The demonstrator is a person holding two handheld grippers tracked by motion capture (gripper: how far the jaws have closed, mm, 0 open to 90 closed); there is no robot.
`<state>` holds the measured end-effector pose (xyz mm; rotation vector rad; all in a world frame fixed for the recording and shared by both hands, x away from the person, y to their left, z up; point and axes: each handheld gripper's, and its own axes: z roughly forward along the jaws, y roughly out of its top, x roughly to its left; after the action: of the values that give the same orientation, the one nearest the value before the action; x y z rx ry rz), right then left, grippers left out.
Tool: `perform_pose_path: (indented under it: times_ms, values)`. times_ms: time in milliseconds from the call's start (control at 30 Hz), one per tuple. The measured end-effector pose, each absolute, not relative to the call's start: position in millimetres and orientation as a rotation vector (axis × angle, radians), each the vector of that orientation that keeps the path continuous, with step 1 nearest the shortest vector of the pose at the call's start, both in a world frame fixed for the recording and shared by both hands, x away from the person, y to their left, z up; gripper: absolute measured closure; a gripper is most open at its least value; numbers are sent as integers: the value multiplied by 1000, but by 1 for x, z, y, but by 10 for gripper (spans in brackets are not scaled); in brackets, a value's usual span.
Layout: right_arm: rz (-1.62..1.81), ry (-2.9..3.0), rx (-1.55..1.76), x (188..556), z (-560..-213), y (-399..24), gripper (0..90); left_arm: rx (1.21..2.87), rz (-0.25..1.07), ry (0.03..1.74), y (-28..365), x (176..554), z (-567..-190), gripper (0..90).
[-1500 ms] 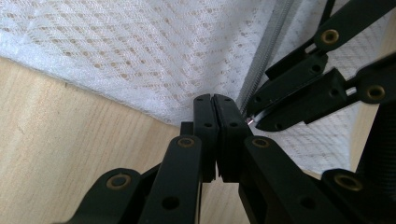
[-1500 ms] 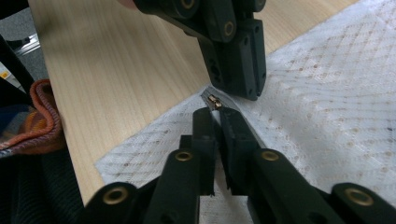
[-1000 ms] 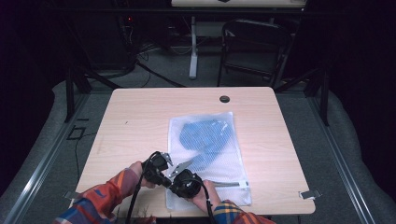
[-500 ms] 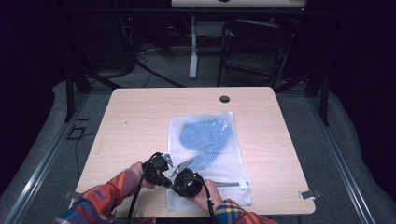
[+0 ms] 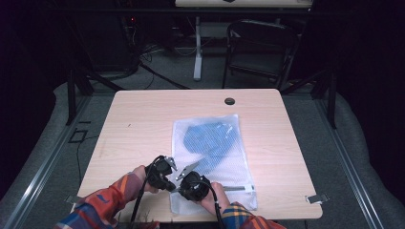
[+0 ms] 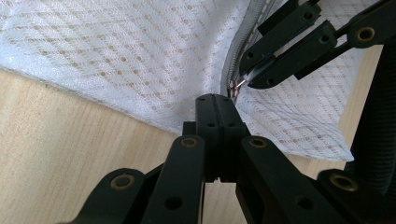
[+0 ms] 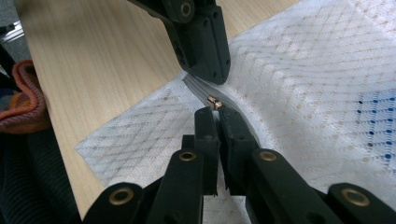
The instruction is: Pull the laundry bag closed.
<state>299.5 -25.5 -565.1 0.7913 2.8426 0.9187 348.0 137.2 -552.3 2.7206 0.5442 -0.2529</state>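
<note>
one pale wood table [image 5: 138, 124], grey floor [image 5: 52, 143], dark room

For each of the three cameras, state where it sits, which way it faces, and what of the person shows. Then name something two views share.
High view: above the person's side, facing forward and down on the table; sleeved forearms, both grippers.
Left gripper view: on the left gripper, facing the mesh bag.
Right gripper view: on the right gripper, facing the zipper pull; a sleeve at left.
Shared: both gripper views show the zipper and the opposite gripper.
</note>
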Motion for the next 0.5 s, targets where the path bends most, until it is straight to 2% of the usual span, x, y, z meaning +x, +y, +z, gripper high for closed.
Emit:
perform_pose_path:
  times_ms: [500]
  values:
    - [901, 2834, 801, 299, -565, -31, 870, 2720, -271, 547, 138, 349, -552, 900]
